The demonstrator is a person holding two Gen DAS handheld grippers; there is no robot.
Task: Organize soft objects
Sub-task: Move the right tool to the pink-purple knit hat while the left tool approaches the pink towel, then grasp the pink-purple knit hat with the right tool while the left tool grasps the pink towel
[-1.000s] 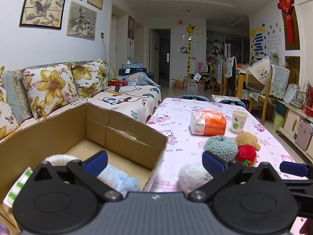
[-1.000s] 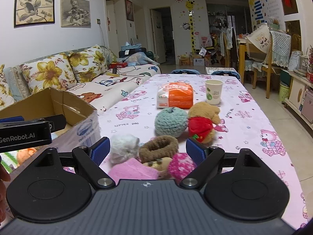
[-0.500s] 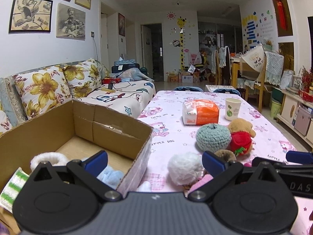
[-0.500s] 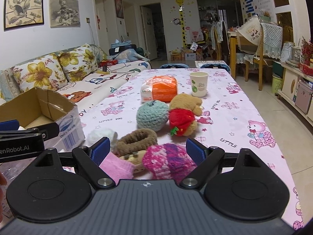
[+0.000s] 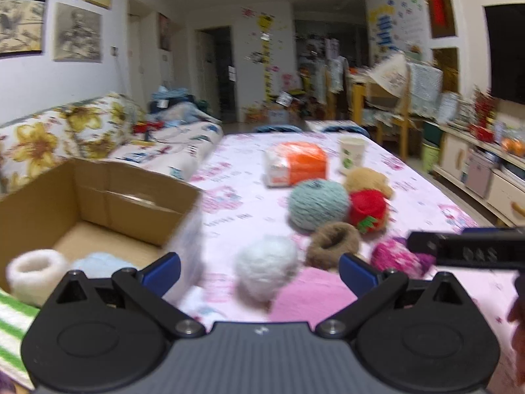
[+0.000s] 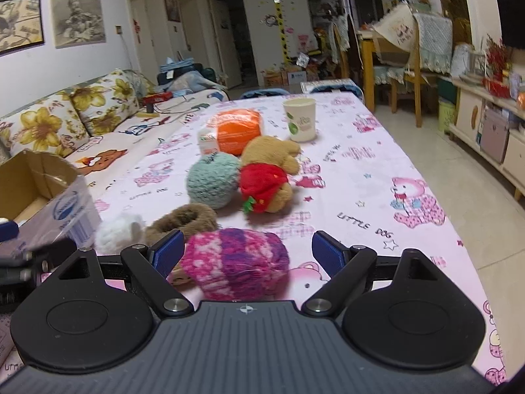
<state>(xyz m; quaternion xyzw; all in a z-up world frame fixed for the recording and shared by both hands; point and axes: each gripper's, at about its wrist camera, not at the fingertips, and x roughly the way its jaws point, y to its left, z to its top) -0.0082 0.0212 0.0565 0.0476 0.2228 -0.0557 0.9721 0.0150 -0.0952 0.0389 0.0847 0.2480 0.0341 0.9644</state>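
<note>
While the cardboard box (image 5: 98,197) holds a white ring (image 5: 36,274) at left, left tongs (image 5: 259,271) gape over a white pompom (image 5: 265,271). Right tongs (image 6: 247,251), also spread, bracket a pink-purple knit (image 6: 236,264) on the "LITTLE DOG" worktop (image 6: 364,170).

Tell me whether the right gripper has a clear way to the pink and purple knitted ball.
Probably yes. The right gripper is open, and the pink and purple knitted ball lies on the tablecloth directly between its fingers with nothing in front of it. The brown fuzzy ring sits behind and to the left.
</note>
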